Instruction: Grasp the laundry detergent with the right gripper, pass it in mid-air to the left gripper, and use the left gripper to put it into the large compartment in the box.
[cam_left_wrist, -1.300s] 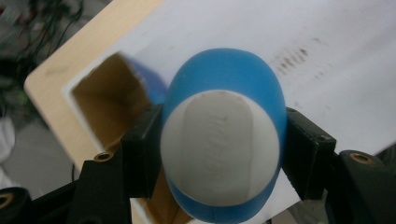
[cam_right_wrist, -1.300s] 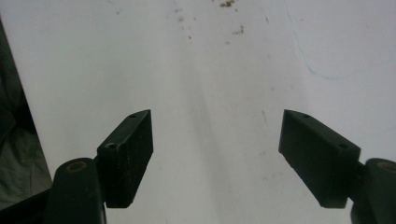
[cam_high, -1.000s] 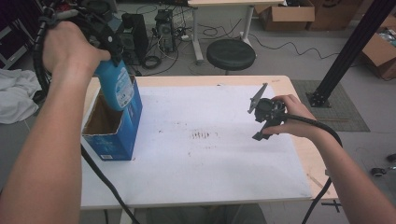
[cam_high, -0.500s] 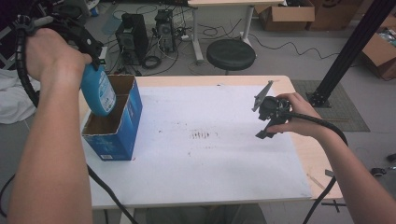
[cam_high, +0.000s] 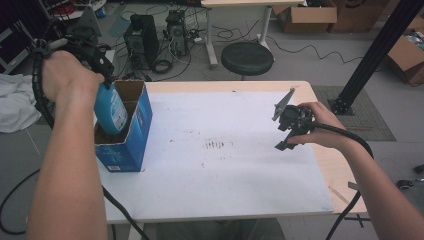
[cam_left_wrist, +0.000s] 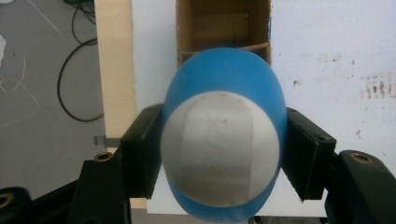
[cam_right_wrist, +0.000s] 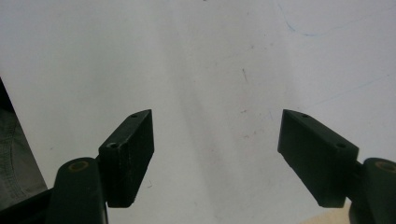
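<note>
Blue bottle (cam_high: 111, 111) half inside blue box (cam_high: 131, 145); stool (cam_high: 247, 58) beyond table (cam_high: 240, 200)

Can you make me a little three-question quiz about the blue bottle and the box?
1. True or false: the left claw is shut on the blue bottle.
2. Where is the bottle's lower end? A) inside the open blue box B) lying on the white table top C) on the stool
3. What is between the jaws of the right claw?

Key:
1. True; its pads press on both sides of the bottle.
2. A; the bottle dips into the box's open top.
3. Nothing; the jaws stand apart over the bare white table top.
</note>
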